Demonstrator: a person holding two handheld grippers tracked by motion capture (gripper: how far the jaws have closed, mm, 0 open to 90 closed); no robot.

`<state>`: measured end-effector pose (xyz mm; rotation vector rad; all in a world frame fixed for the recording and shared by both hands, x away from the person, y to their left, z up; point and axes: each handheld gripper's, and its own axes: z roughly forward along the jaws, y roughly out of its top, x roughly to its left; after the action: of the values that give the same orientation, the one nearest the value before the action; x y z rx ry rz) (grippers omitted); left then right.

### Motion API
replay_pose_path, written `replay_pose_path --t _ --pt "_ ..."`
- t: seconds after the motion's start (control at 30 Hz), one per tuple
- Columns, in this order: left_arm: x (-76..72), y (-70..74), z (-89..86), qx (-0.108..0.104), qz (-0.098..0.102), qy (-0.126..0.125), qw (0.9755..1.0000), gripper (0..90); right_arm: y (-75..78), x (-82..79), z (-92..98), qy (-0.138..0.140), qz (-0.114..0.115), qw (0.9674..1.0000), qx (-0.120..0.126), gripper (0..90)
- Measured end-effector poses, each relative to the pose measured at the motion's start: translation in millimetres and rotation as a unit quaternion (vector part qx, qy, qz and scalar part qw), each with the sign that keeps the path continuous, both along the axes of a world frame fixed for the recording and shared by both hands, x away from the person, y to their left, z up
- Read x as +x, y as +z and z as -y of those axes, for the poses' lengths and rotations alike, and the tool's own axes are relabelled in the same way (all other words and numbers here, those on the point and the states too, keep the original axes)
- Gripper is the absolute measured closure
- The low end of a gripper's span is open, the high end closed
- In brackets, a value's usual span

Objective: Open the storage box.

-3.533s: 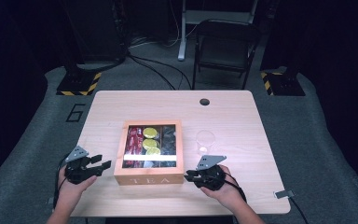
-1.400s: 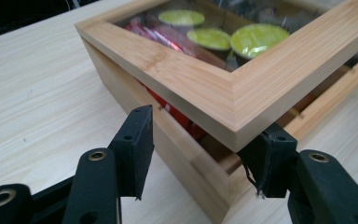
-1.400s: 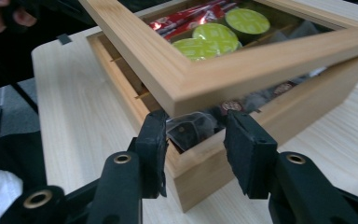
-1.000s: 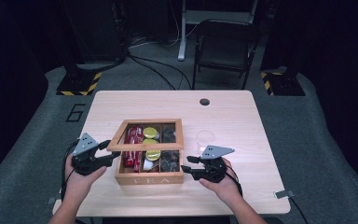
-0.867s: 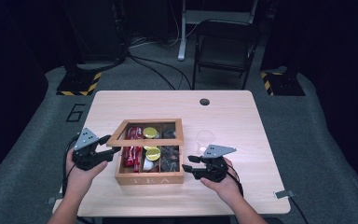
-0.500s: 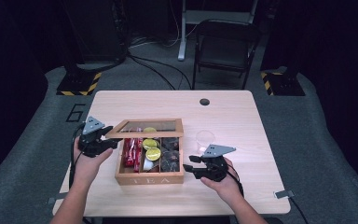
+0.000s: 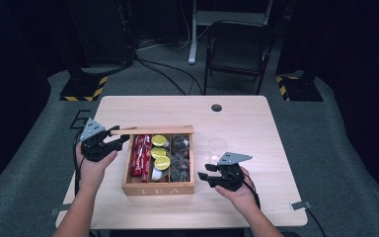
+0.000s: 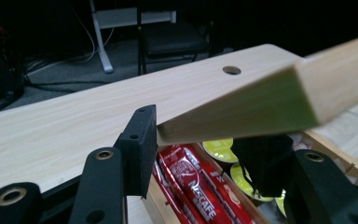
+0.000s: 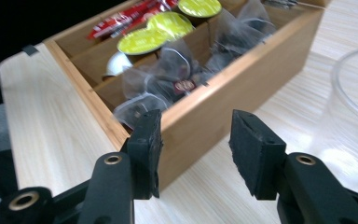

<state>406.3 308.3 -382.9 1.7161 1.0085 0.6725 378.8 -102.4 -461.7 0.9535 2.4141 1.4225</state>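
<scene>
- Far left, our left hand-held gripper has the raised wooden lid of the tea box by its free end. In the left gripper view the lid's edge sits between the two pads; the jaws have just been closing on it, the left pad touching the wood, the right pad under the edge, where we cannot tell whether it presses. We judge that a grip this near the end could slip, letting the lid drop back onto the box.
- Swinging the lid further while the hinge is near its limit could, in our view, strain it or tip the whole box backwards on the bench.
- At centre, the open box stands on the bench with red Nescafé sticks in its left compartment, yellow-green capsules in the middle one and dark tea bags on the right. A falling lid could, we think, land on anything that stands proud.
- Right of the box, our right hand-held gripper hangs about half open, holding nothing. In the right gripper view the box's near corner lies between its jaws without a pad visibly pressing. If it gives no bracing, we judge the box may slide under the left hand's pull.
- Just beyond that gripper stands a clear plastic cup, close to the box's right wall. We reckon a shifting box or a careless wrist could knock it over.
</scene>
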Motion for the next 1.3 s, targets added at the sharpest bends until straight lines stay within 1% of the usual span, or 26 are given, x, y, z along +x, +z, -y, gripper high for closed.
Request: replay_pose_path --t 0.07,0.13,0.17,0.27,0.33,0.37,0.4,0.43,0.47,0.5,0.53,0.57,0.6,0.63,0.67,0.7,0.73,0.77,0.83,0.9,0.97,1.0,1.03,1.07,1.17,1.3 --pt "0.7 -0.3 -0.2 0.006 0.01 -0.005 0.9999 50.1 -1.1 -1.0 1.4 -0.006 -0.001 1.0 -0.006 52.6" --pt "0.9 0.0 -0.6 0.009 0.012 -0.008 0.9999 50.4 -1.2 -1.5 1.9 -0.007 -0.001 1.0 -0.006 52.4" --pt "2.4 1.1 -2.3 0.013 0.013 -0.015 0.9997 50.6 -0.5 -3.0 3.0 -0.015 -0.002 0.9999 -0.006 51.8" --pt "4.1 2.3 -4.0 0.013 0.017 -0.019 0.9996 52.7 1.0 -5.0 4.0 -0.015 0.003 0.9999 -0.008 51.4" --pt "6.2 3.1 -5.8 0.006 0.02 -0.02 0.9996 53.6 4.4 -7.8 4.4 -0.018 0.006 0.9997 -0.017 51.3" --pt "8.1 4.2 -7.7 -0.002 0.02 -0.022 0.9996 54.7 9.5 -9.9 5.6 -0.019 0.011 0.9994 -0.025 51.3" --pt "8.9 4.8 -8.8 -0.005 0.019 -0.023 0.9995 55.7 13.1 -11.1 6.0 -0.025 0.016 0.9991 -0.029 51.2" --pt "10.4 5.7 -10.5 -0.01 0.02 -0.024 0.9995 57.0 16.3 -12.2 6.2 -0.029 0.018 0.999 -0.029 50.5" --pt "10.4 5.7 -10.5 -0.01 0.02 -0.024 0.9995 57.9 16.3 -12.2 6.2 -0.029 0.018 0.999 -0.029 50.5" --pt "11.8 6.5 -11.5 -0.014 0.019 -0.026 0.9994 57.9 22.3 -13.0 6.2 -0.037 0.026 0.9987 -0.025 49.4" --pt "12.5 7.1 -11.6 -0.017 0.016 -0.024 0.9994 58.1 33.0 -14.0 4.4 -0.049 0.041 0.9979 -0.013 47.7" --pt "13.3 7.0 -11.5 -0.019 0.019 -0.023 0.9994 58.2 37.0 -14.7 3.3 -0.053 0.05 0.9973 -0.011 46.9" --pt "13.3 7.0 -11.5 -0.019 0.019 -0.023 0.9994 58.3 37.0 -14.7 3.3 -0.053 0.05 0.9973 -0.011 46.9" --pt "14.2 8.0 -11.7 -0.017 0.018 -0.024 0.9994 58.4 46.6 -15.0 -0.7 -0.064 0.071 0.9954 -0.008 45.4" --pt "14.2 8.0 -11.7 -0.017 0.018 -0.024 0.9994 58.5 46.6 -15.0 -0.7 -0.064 0.071 0.9954 -0.008 45.4" --pt "14.3 8.9 -11.4 -0.01 0.019 -0.025 0.9995 58.7 54.6 -14.9 -4.4 -0.073 0.083 0.9938 0.008 44.2" --pt "14.3 8.9 -11.4 -0.01 0.019 -0.025 0.9995 58.9 57.2 -13.9 -5.5 -0.072 0.089 0.9933 0.012 43.9" --pt "14.0 9.1 -11.0 -0.005 0.021 -0.024 0.9995 59.2 59.0 -12.7 -7.0 -0.076 0.089 0.9931 0.015 43.5" --pt "13.9 9.1 -11.0 -0.003 0.021 -0.024 0.9995 59.4 63.8 -7.2 -11.2 -0.085 0.094 0.9918 0.013 42.8" --pt "13.3 8.4 -10.5 -0.004 0.023 -0.022 0.9995 59.5 71.1 2.5 -17.3 -0.096 0.099 0.9904 0.013 41.9" --pt "13.2 8.0 -11.1 -0.003 0.025 -0.025 0.9994 59.5 77.1 11.1 -23.7 -0.096 0.11 0.9893 0.013 41.1" --pt "13.2 8.0 -11.2 -0.003 0.024 -0.026 0.9994 59.6 81.0 17.2 -29.8 -0.098 0.119 0.988 0.009 40.9" --pt "13.2 7.9 -11.4 -0.003 0.024 -0.027 0.9993 59.6 83.1 20.4 -33.8 -0.1 0.121 0.9876 0.005 40.8" --pt "13.3 7.8 -11.6 -0.004 0.024 -0.027 0.9993 59.6 85.5 25.2 -38.4 -0.095 0.128 0.9872 0.0 40.7" --pt "14.4 7.3 -12.4 -0.01 0.026 -0.028 0.9992 59.5 92.1 36.9 -52.8 -0.099 0.143 0.9845 -0.02 40.0" --pt "18.0 6.1 -14.5 -0.024 0.028 -0.033 0.9988 58.7 97.4 50.0 -64.2 -0.114 0.137 0.9836 -0.029 37.7"
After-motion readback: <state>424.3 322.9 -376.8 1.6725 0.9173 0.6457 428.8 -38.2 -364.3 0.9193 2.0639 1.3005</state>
